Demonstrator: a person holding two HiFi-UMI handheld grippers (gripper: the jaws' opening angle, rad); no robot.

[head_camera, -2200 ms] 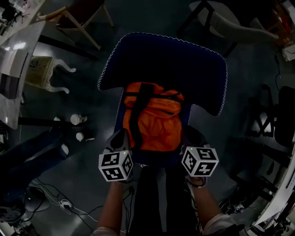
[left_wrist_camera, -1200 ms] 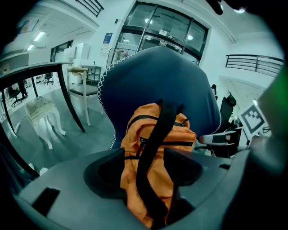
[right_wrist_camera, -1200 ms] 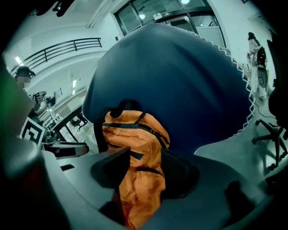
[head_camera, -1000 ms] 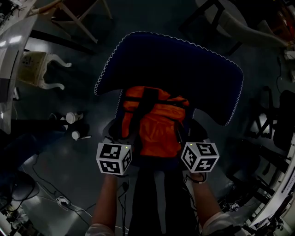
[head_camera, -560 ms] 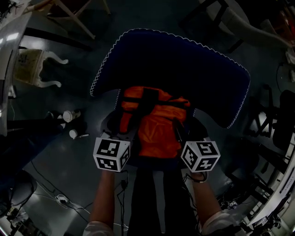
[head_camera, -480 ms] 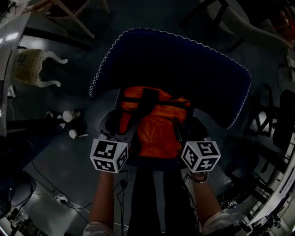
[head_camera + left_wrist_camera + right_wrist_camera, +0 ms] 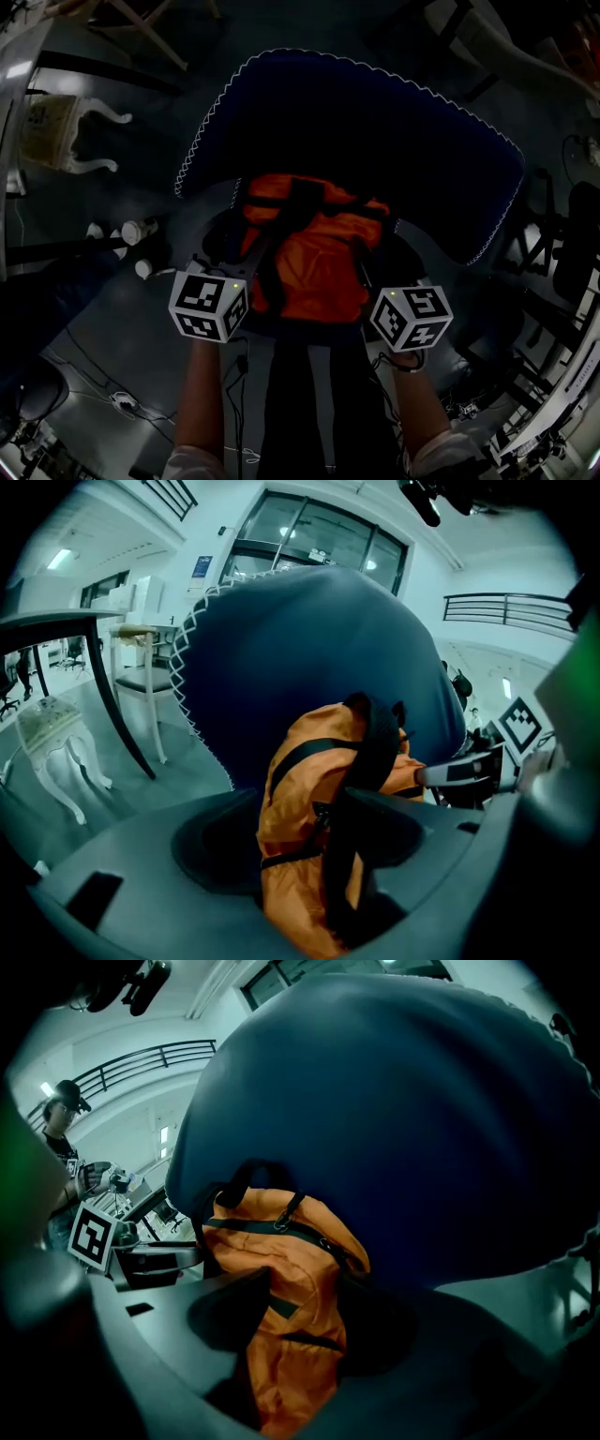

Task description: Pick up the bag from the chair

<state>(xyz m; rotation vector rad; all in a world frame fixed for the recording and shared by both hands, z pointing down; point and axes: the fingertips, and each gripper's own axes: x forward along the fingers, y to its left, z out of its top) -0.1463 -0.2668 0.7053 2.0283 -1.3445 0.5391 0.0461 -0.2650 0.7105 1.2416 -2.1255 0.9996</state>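
Forearms [image 7: 202, 394] reach down to two marker cubes [image 7: 208, 307], one either side of the bag's near end. Seen from the left gripper [image 7: 292, 855], the smooth grey jaws are closed on crinkled orange fabric and a flat black strap [image 7: 375, 752], which fill the narrow gap from pad to pad. The right gripper [image 7: 305, 1335] likewise pinches a fold of the fabric, crossed by thin black webbing with a small metal ring.

The bag [image 7: 314, 267] is a soft, slack orange nylon backpack, creased and glossy. It lies on the seat of the chair [image 7: 375, 141] with its top against the backrest. The backrest is broad, rounded, dark blue cloth; only the head view shows the full run of white zigzag stitching [image 7: 202, 141] along its edge.

Farther off, the left gripper view shows a white stool [image 7: 47, 742] with curved legs. The right gripper view alone shows a person [image 7: 66, 1147] below a balcony railing [image 7: 141, 1063].
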